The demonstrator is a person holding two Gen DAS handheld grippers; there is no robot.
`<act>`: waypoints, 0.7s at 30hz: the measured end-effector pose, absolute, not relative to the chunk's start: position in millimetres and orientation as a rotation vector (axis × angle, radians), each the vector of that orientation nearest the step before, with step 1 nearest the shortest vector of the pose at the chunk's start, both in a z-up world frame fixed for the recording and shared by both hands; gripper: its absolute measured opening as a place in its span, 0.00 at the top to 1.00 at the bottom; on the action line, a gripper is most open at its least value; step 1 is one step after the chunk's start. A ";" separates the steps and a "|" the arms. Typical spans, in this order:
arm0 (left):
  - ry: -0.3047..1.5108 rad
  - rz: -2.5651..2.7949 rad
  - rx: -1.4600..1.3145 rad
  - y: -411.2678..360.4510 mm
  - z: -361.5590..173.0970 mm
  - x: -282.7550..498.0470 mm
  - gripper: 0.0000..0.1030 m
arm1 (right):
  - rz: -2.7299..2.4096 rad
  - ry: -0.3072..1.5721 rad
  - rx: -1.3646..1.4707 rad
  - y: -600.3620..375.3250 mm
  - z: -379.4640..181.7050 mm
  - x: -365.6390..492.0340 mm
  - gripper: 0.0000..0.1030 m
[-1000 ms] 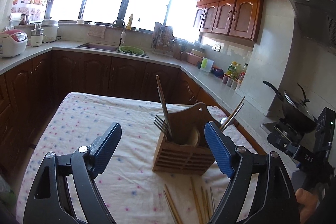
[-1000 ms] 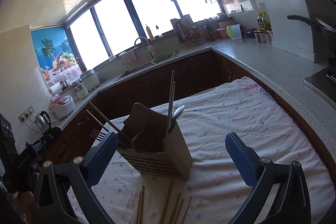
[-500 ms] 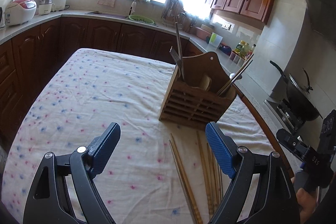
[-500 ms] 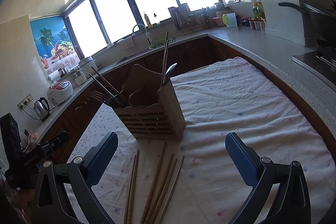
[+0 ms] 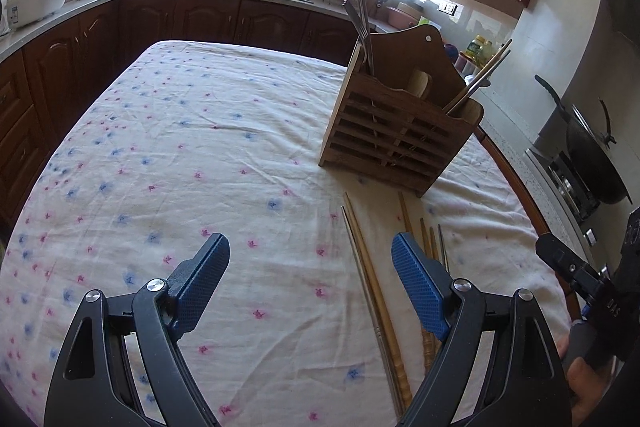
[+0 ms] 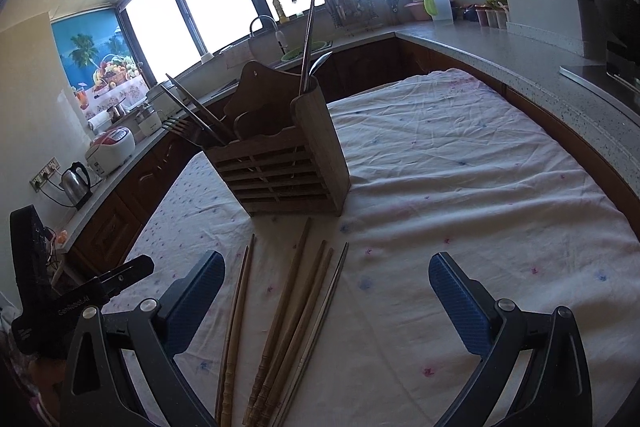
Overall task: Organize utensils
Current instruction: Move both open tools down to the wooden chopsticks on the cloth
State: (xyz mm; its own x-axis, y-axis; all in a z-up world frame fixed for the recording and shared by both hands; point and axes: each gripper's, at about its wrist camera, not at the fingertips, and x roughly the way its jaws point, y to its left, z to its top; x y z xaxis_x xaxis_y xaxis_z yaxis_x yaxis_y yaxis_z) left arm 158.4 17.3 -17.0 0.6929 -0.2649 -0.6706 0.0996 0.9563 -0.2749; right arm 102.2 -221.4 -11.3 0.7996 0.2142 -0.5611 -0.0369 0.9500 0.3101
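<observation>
Chopsticks (image 6: 280, 315) have come into full view on my feeds over the last second — a loose fan of them lying flat on the flowered tablecloth (image 5: 168, 155), just in front of the wooden utensil holder (image 5: 394, 131), tips pointing toward its slatted face. I've dropped both hands and tipped them downward, so the holder now sits higher in each view. My left gripper (image 5: 308, 283) hangs wide open and empty, the leftmost pair of sticks between its jaws but untouched. My right gripper (image 6: 326, 301) is equally wide and empty — most of the fan lies within its span. The holder already carries a fork (image 5: 360, 27), a spoon and more sticks, so I judge the pick-up comes next.
</observation>
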 end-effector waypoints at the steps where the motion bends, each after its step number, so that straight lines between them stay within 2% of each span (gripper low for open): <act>1: 0.786 -0.207 -0.221 15.9 -18.2 159.3 0.17 | 0.139 0.633 0.294 -221.5 -12.0 102.8 0.01; 6: 0.826 -0.219 -0.190 6.1 -26.2 168.4 0.17 | 0.158 0.649 0.294 -218.6 -16.6 109.9 0.05; 9: 0.841 -0.231 -0.175 -0.2 -30.6 176.1 0.19 | 0.176 0.670 0.293 -214.6 -20.6 118.2 0.14; 10: 0.846 -0.238 -0.169 -2.4 -31.7 179.5 0.20 | 0.184 0.679 0.292 -213.2 -21.9 121.9 0.19; 15: 0.892 -0.279 -0.145 -15.2 -39.3 202.3 0.43 | 0.215 0.722 0.297 -206.3 -29.7 145.5 0.40; 17: 0.910 -0.282 -0.133 -19.1 -42.1 210.0 0.45 | 0.225 0.740 0.296 -203.2 -33.2 156.5 0.47; 21: 0.933 -0.279 -0.118 -21.2 -48.4 215.2 0.45 | 0.245 0.777 0.288 -195.0 -42.9 176.2 0.54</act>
